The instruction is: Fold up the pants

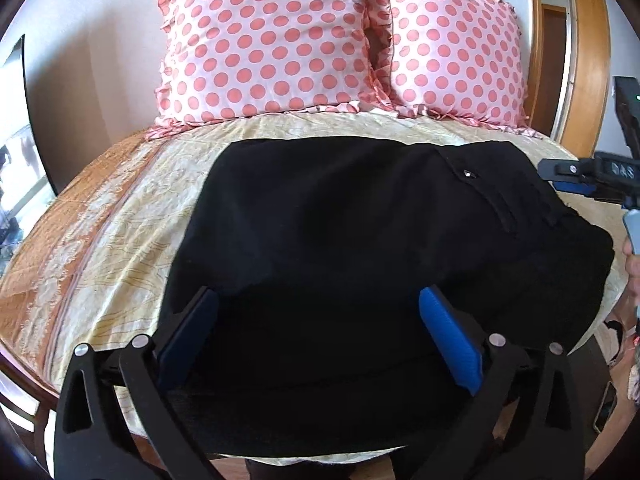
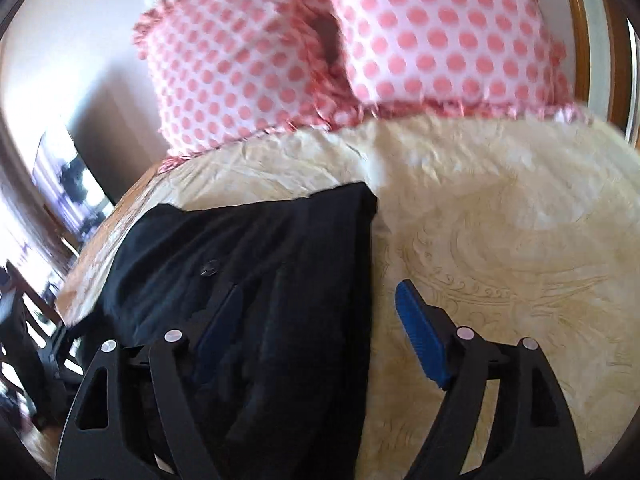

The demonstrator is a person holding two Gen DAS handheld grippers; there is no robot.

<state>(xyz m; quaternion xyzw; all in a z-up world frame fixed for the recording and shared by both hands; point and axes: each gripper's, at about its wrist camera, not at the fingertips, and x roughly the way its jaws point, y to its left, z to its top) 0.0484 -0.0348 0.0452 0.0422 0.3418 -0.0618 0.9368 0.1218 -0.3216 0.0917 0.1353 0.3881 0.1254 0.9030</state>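
Two open tools [image 1: 320, 300], one pants [image 1: 360, 220]

The pants [image 1: 340, 260] lie on the bedspread [image 1: 120, 216] beneath the left gripper [image 1: 320, 308]; two pillows [image 1: 264, 40] stand beyond them; the right gripper [image 2: 316, 312] straddles their right edge.

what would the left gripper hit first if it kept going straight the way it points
Most likely the black pants: the open left gripper sits low over them, and the dark cloth fills the line ahead. Beyond lie the bedsheet and polka-dot pillows, though depth is unclear.
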